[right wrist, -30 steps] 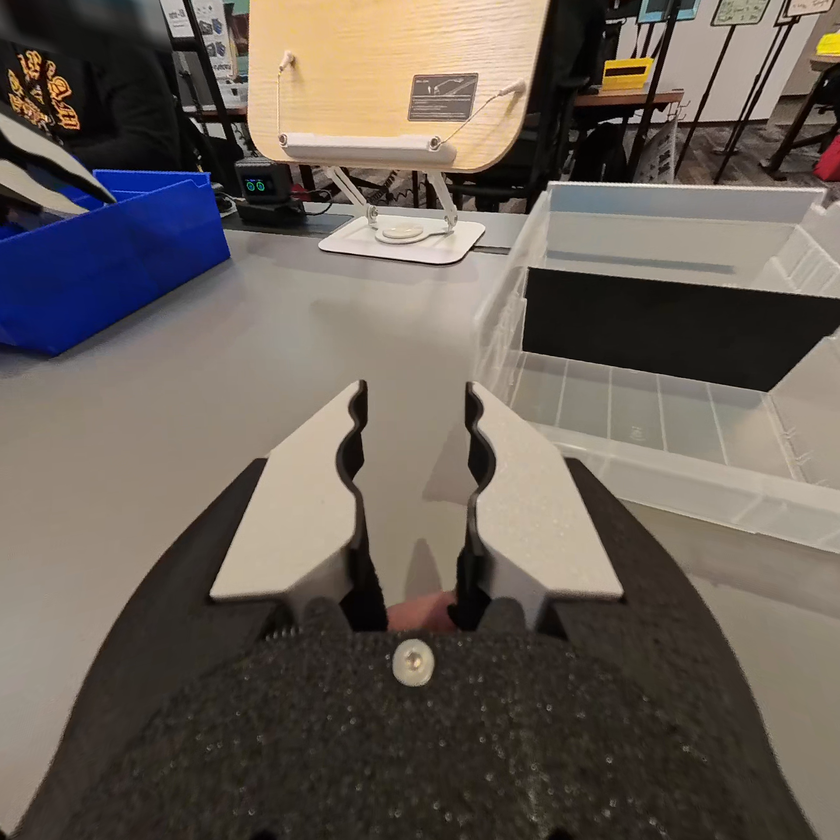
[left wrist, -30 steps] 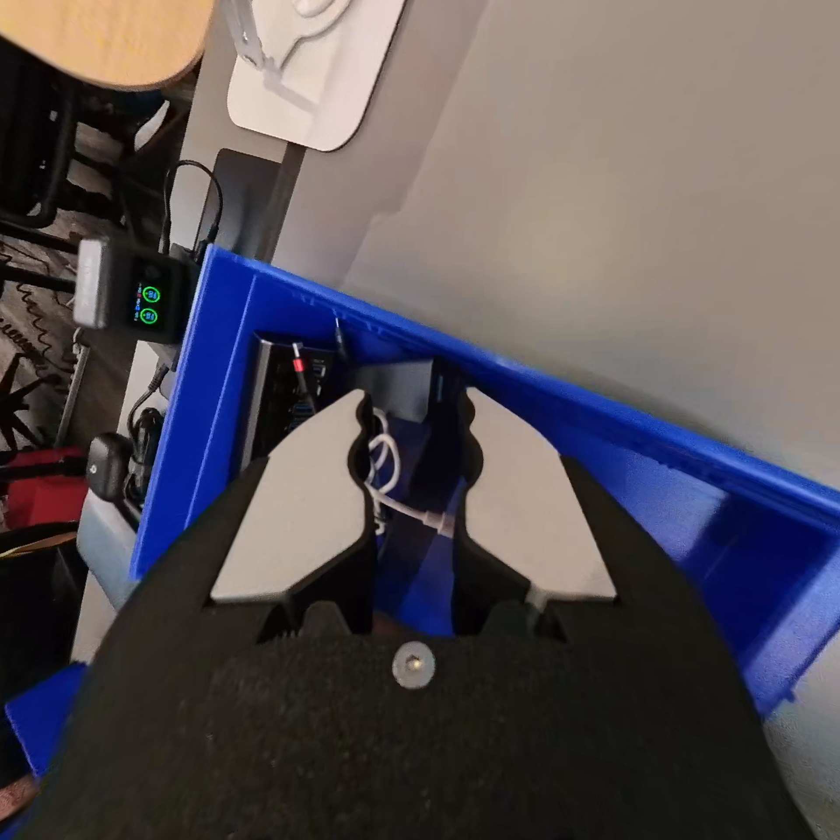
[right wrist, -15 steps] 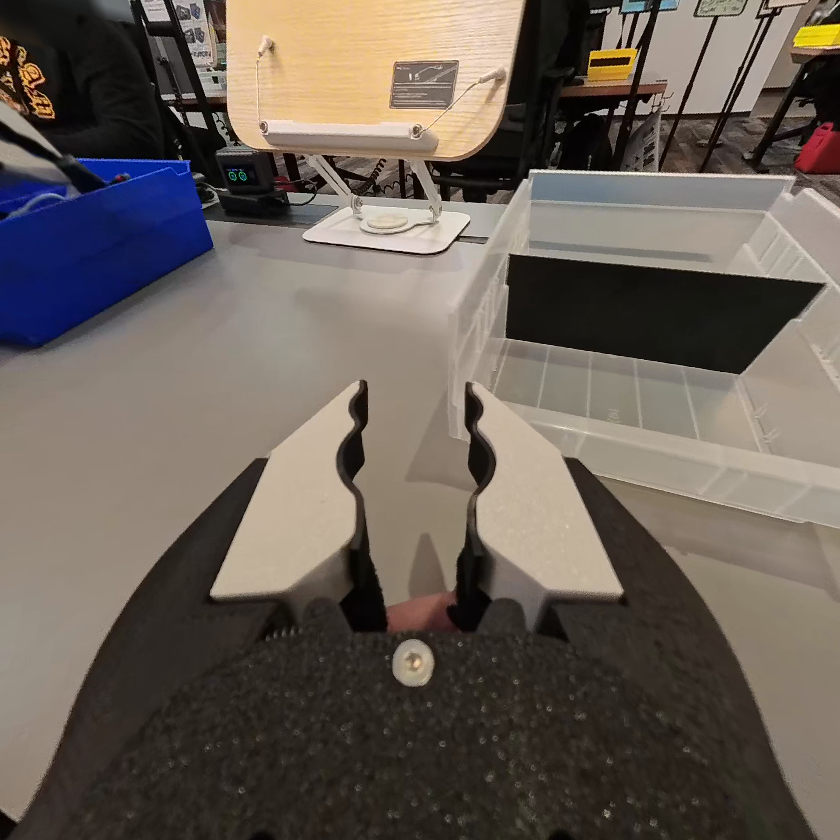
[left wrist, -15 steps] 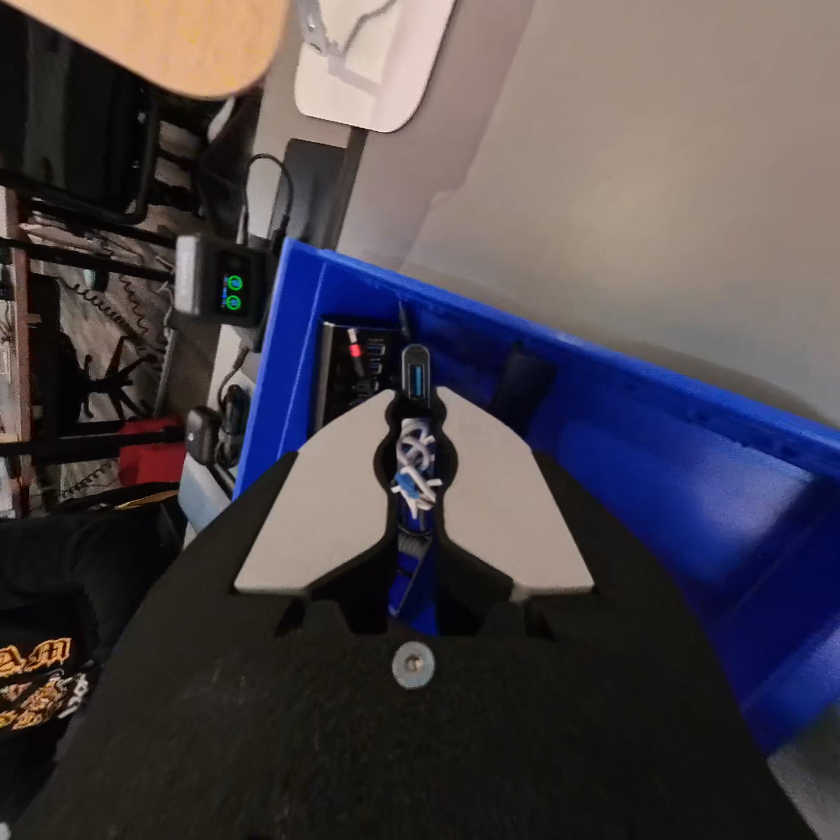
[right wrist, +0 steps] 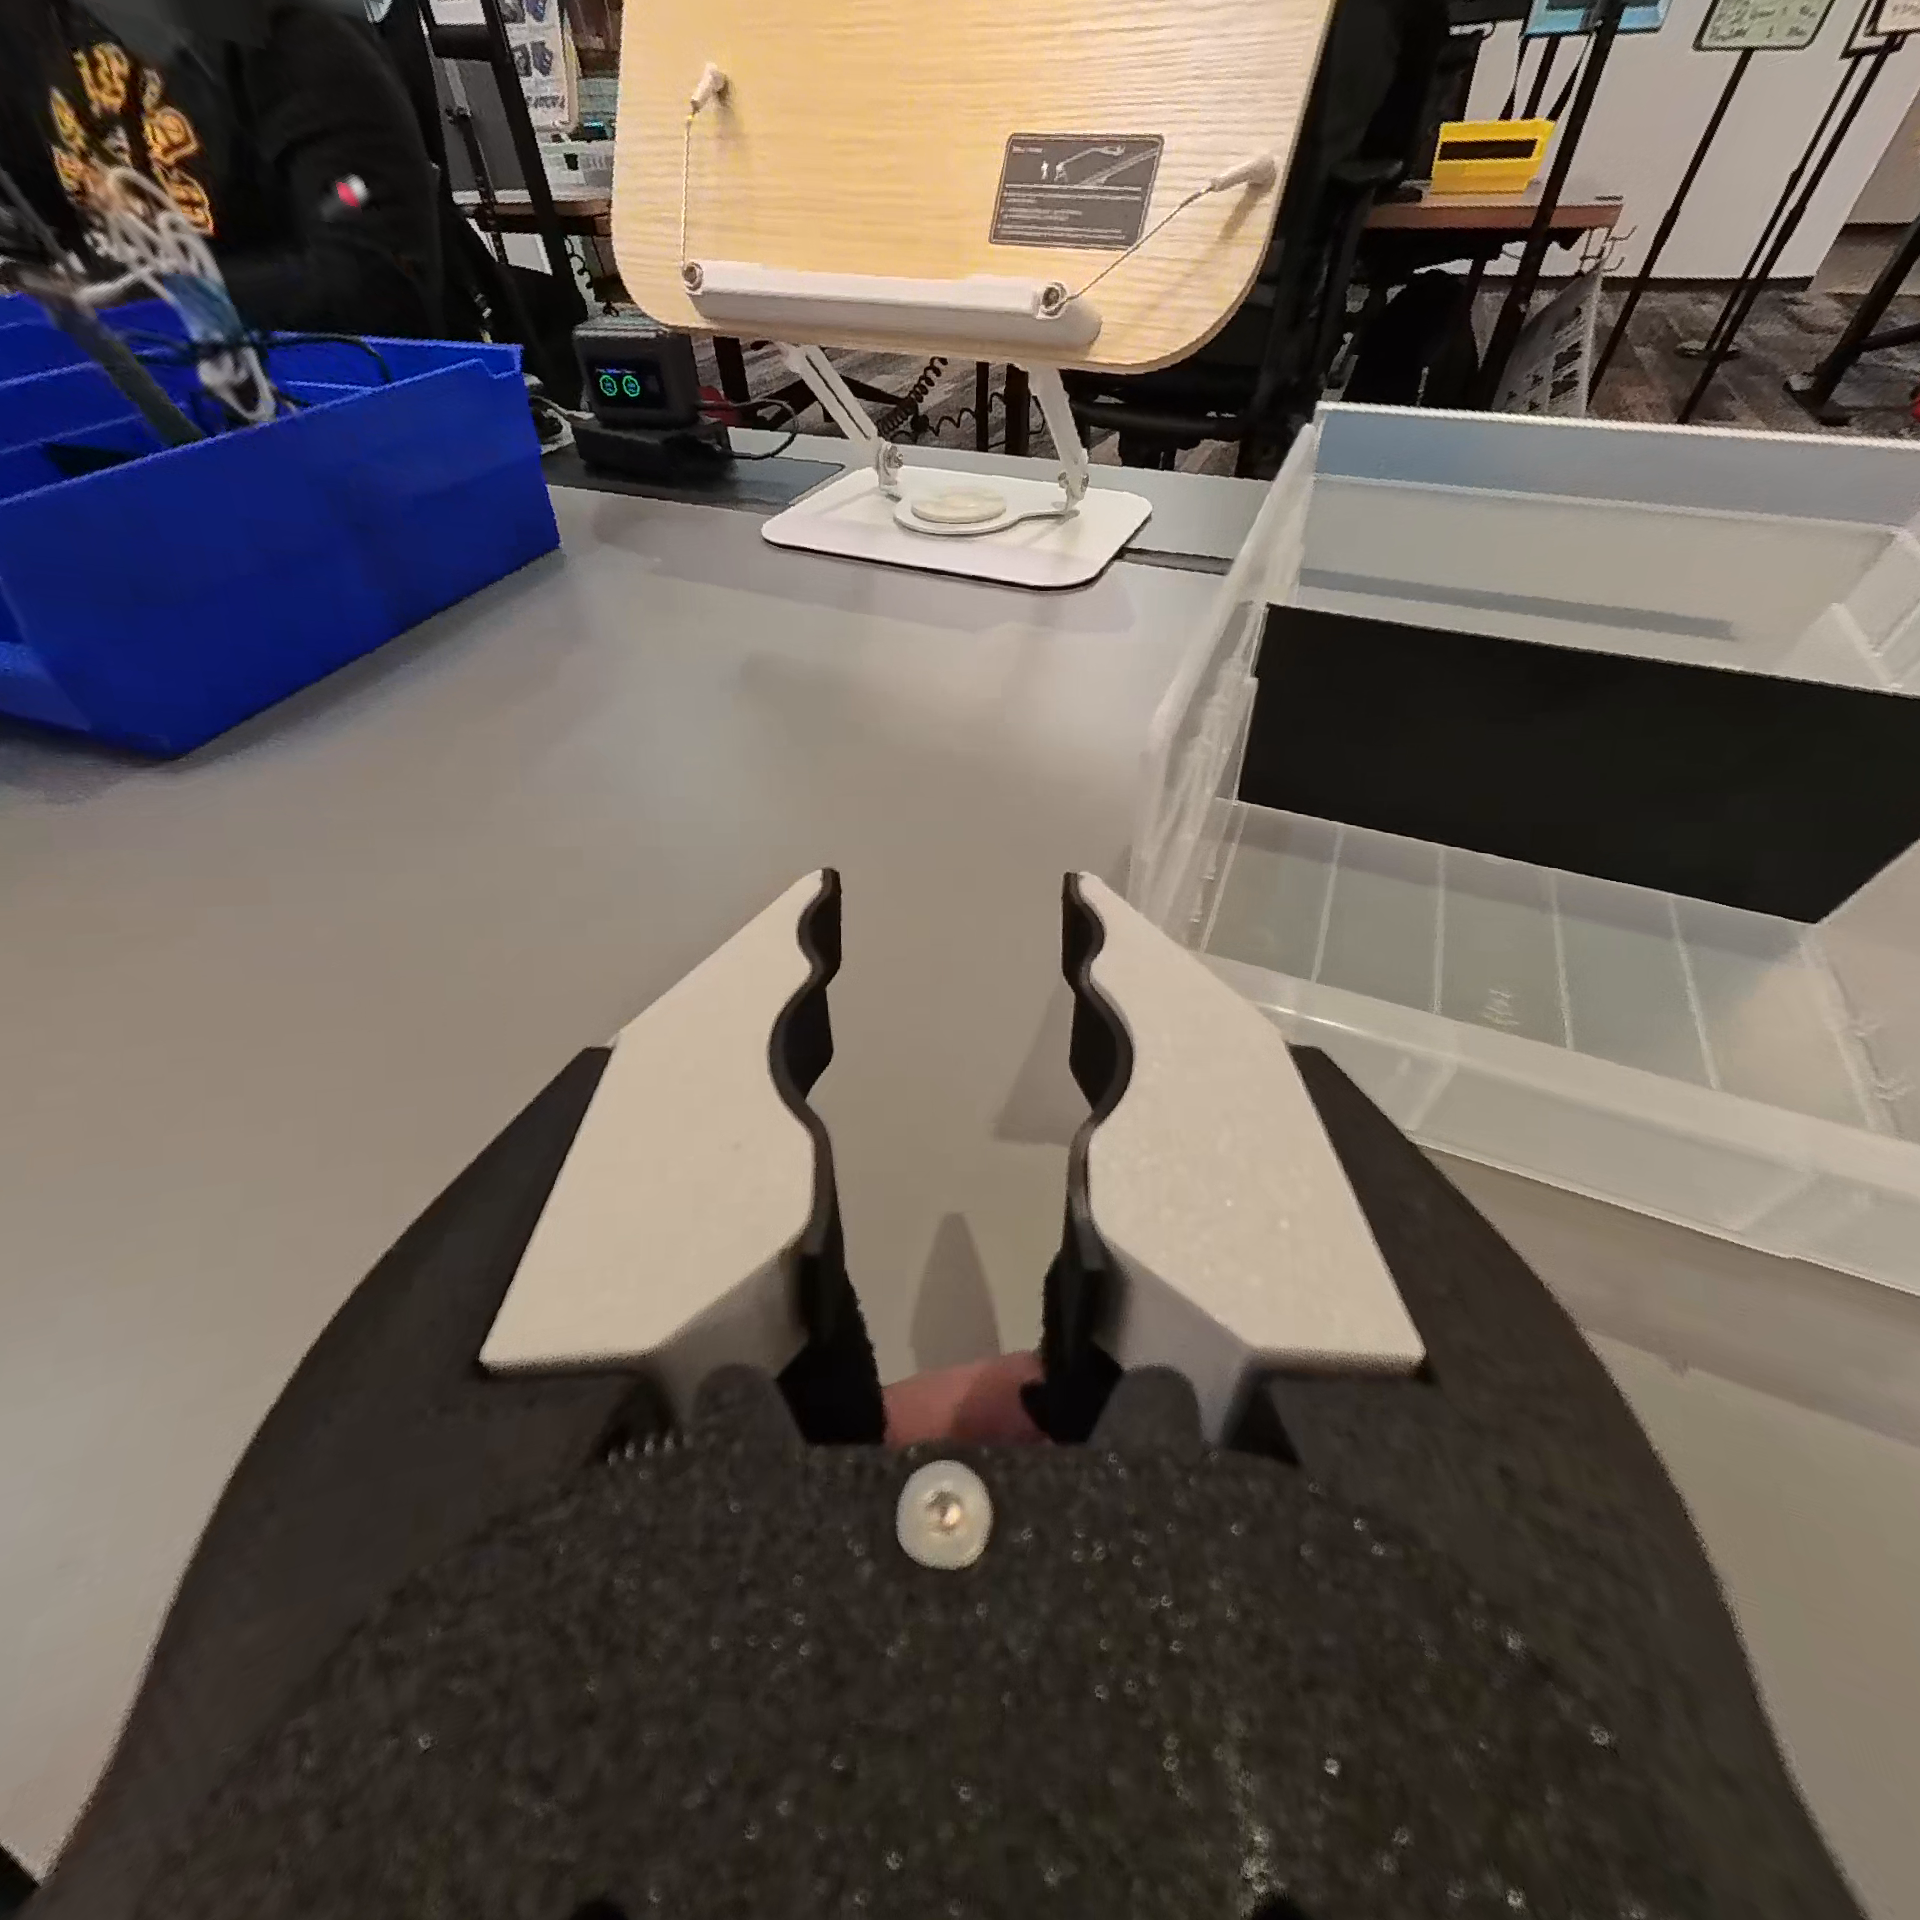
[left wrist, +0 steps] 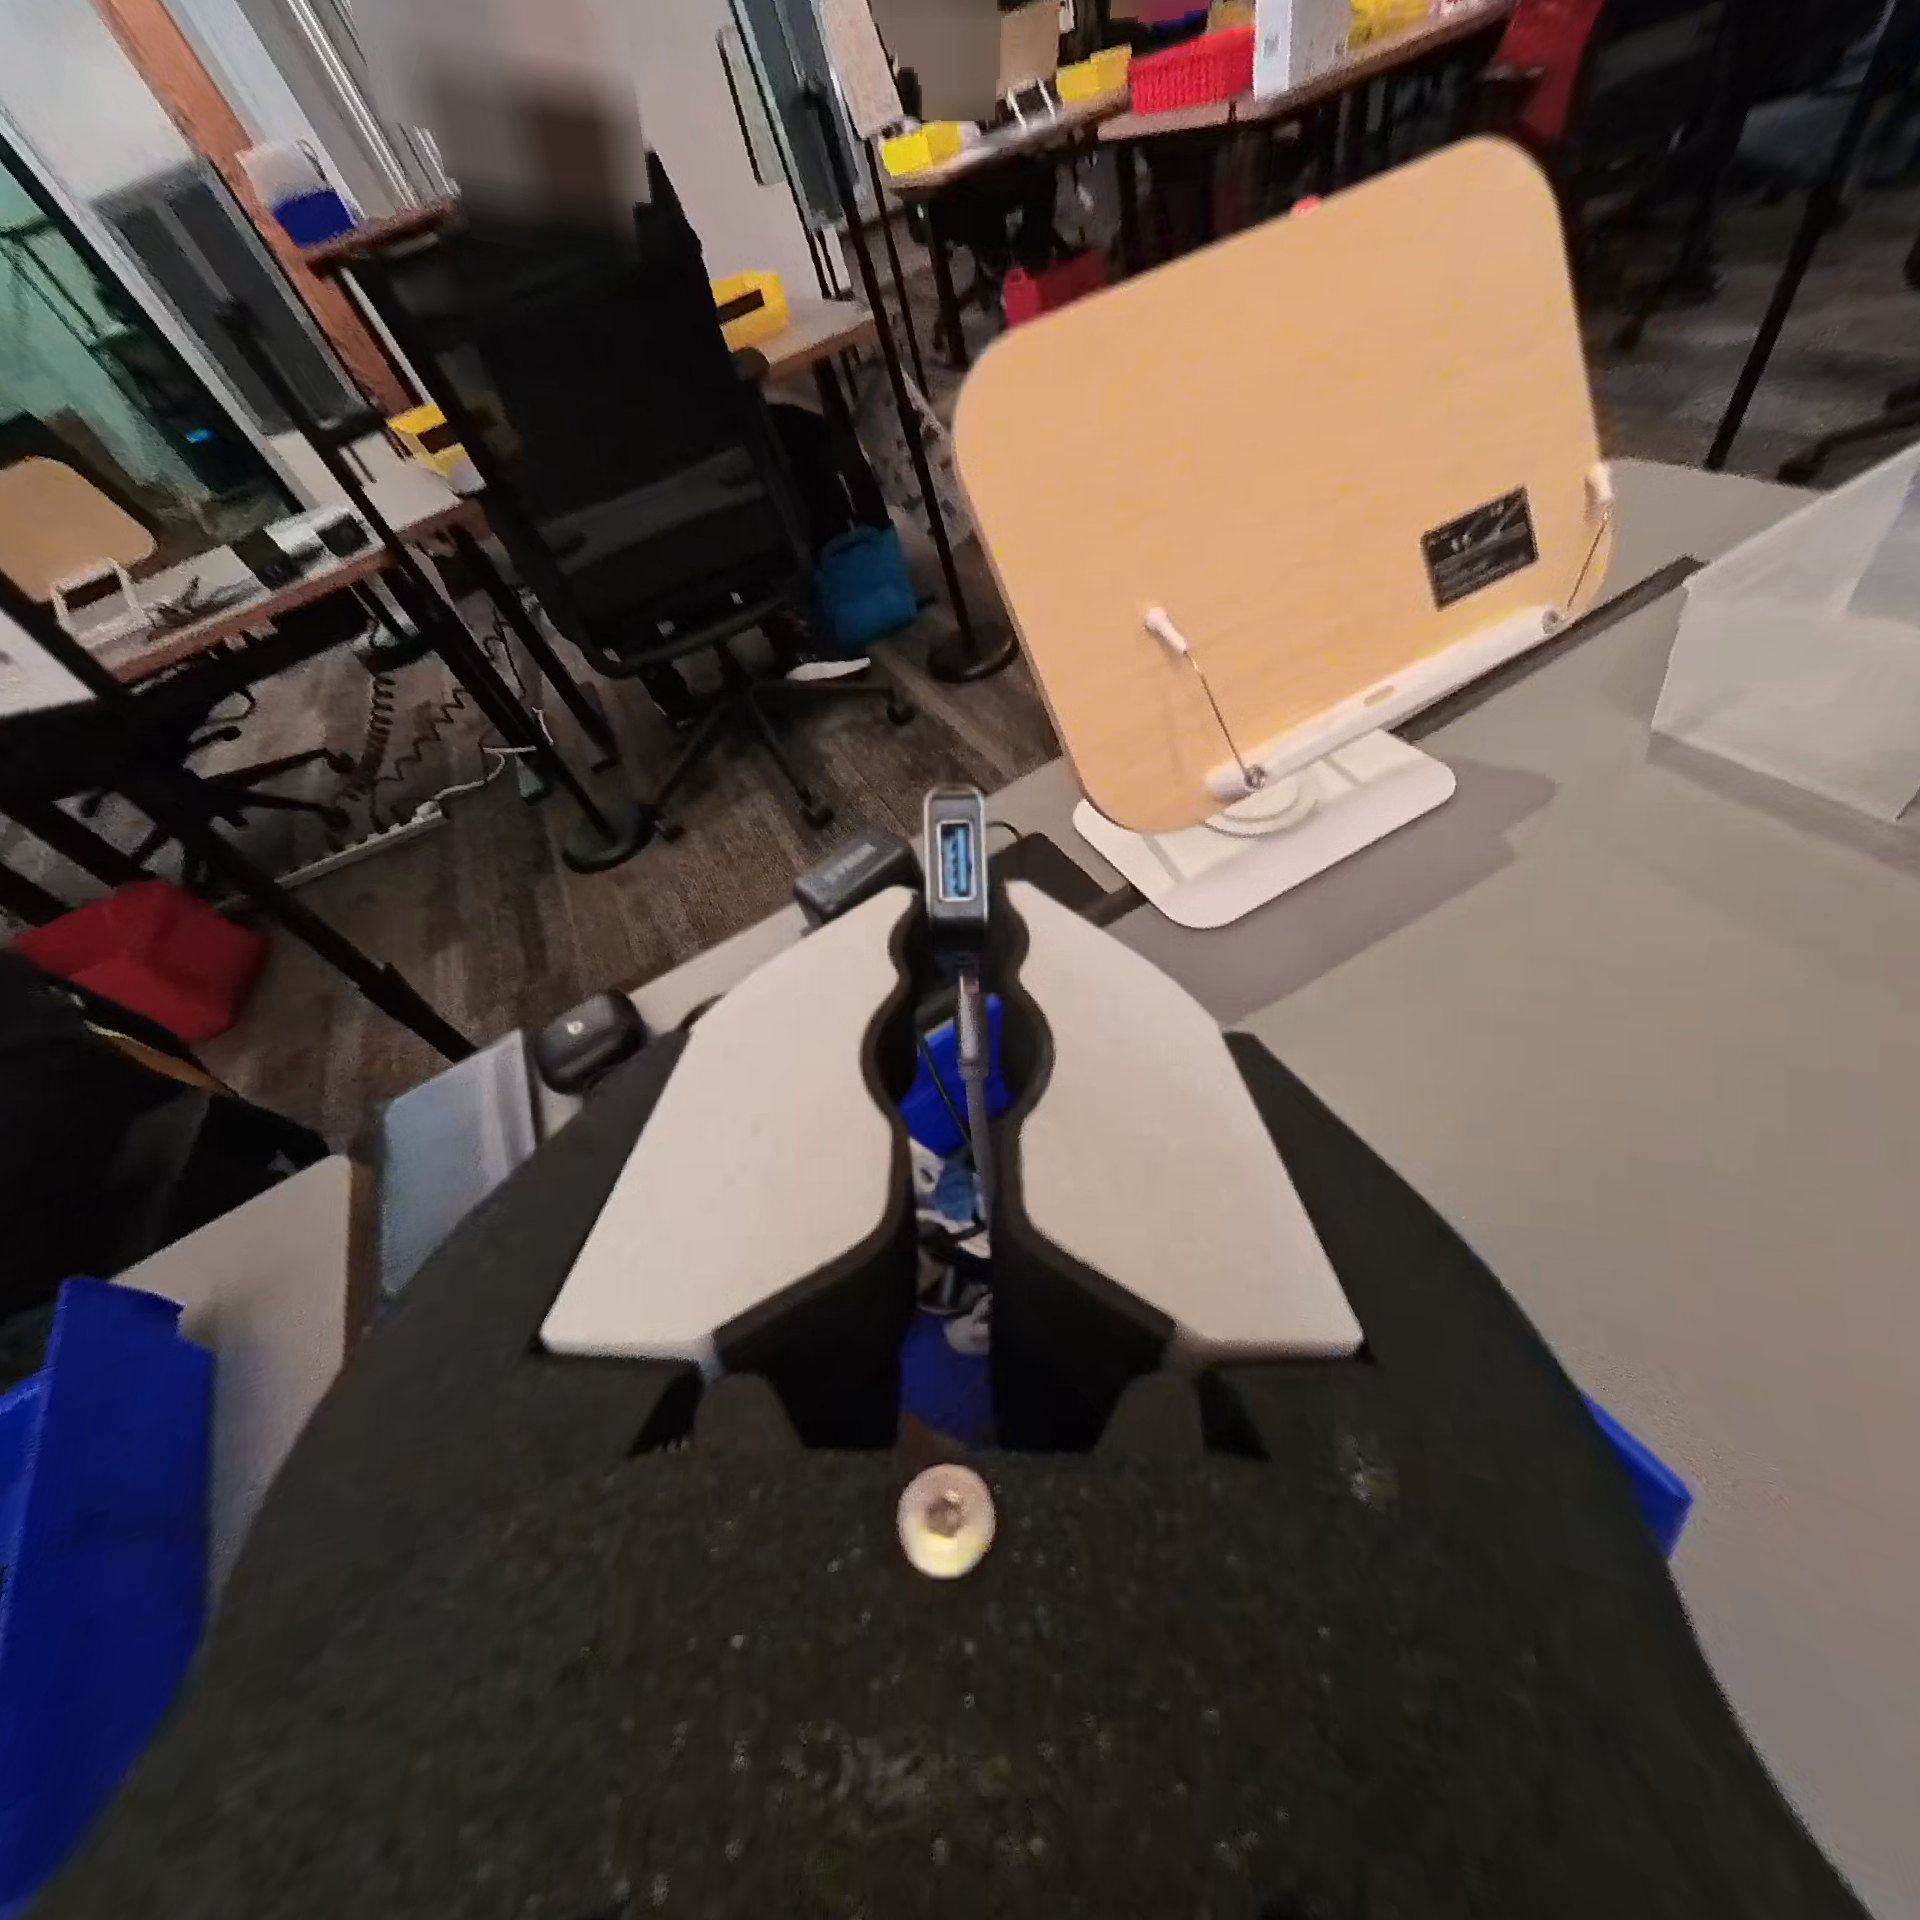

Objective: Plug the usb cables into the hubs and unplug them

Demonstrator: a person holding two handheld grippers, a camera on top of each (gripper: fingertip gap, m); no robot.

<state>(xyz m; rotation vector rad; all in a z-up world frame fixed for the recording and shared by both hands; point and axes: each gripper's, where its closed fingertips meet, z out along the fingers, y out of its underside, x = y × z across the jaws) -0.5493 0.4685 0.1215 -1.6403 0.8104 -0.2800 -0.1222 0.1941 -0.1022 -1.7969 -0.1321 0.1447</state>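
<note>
L gripper clamped on a dark usb hub, blue port facing the cam, held up above the blue bin. Thin dark cable drops from the hub between the fingers; white/blue cable bundle hangs below, blurry, possibly tangled w/ it. R gripper jaws apart by a moderate gap, nothing in them, hovering over grey table. Clear bin just to its right. Wooden stand at table's far edge, betw. the two bins.

Left tool pinched nearly closed — right tool spread apart.
</note>
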